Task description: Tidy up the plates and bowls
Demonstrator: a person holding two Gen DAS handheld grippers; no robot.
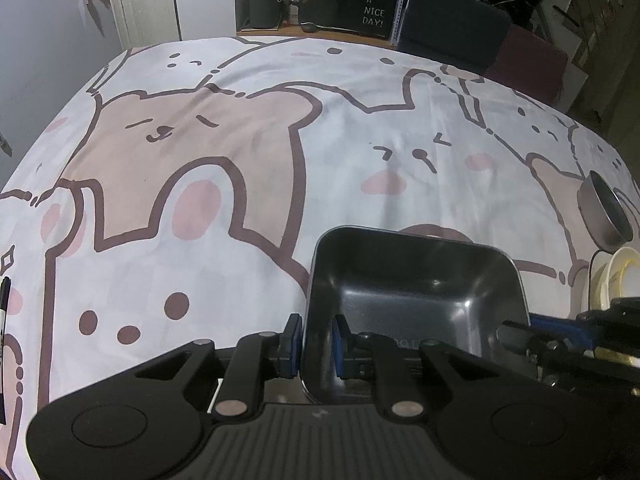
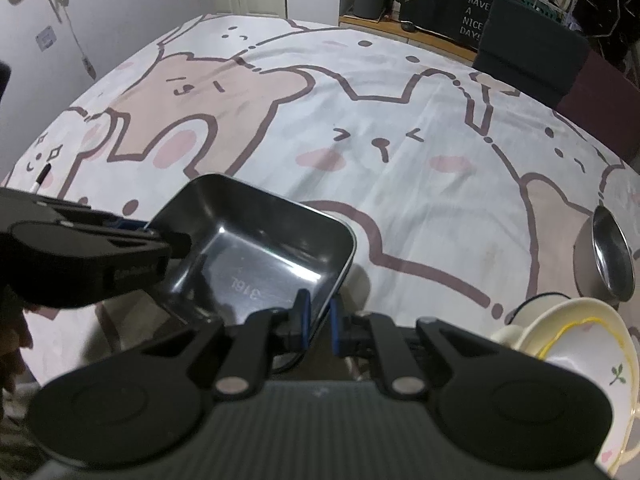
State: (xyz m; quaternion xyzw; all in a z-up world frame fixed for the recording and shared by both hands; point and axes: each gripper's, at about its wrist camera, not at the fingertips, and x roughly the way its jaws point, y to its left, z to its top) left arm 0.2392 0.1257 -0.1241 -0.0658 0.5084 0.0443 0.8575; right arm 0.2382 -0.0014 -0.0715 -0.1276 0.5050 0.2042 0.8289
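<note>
A square steel dish is held above the tablecloth by both grippers. My left gripper is shut on its left wall. My right gripper is shut on its right wall; the dish shows tilted in the right wrist view, with the left gripper's body at its far side. A round steel bowl lies on its side at the right, also in the left wrist view. A cream plate with a yellow line and leaf print leans beside it, seen too in the left wrist view.
The table is covered with a white cloth printed with bears and rabbits. A black pen lies at the left edge. Dark chairs stand at the far side, with shelves and a "HAVE A NICE DAY!" sign behind.
</note>
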